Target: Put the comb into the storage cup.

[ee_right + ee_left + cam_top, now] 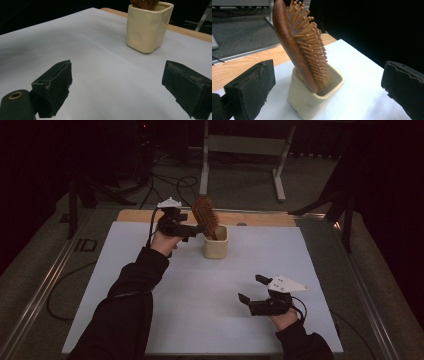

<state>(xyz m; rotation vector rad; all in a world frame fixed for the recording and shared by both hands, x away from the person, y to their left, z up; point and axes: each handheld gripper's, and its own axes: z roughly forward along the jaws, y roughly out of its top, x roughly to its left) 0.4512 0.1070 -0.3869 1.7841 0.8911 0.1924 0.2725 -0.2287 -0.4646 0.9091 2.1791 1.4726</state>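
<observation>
A dim room is surrounding a table (75, 320) whose top is lying under a white sheet, with a strip of bare wood showing along the far edge and cables trailing over the floor beyond. The left gripper (196, 229) is hovering at the far side of the sheet, its jaws spread wide and gripping nothing. Straight ahead of those jaws, near them but not touching, a cream cup (312, 97) is standing upright on the sheet. A wooden hairbrush (299, 42) is sitting handle-down inside the cup, leaning away from upright, its bristles facing the jaw on the right side of the left gripper view. The right gripper (253, 290) is resting low over the near part of the sheet, jaws also gaping and empty, with the cup (147, 25) standing well ahead of it.
</observation>
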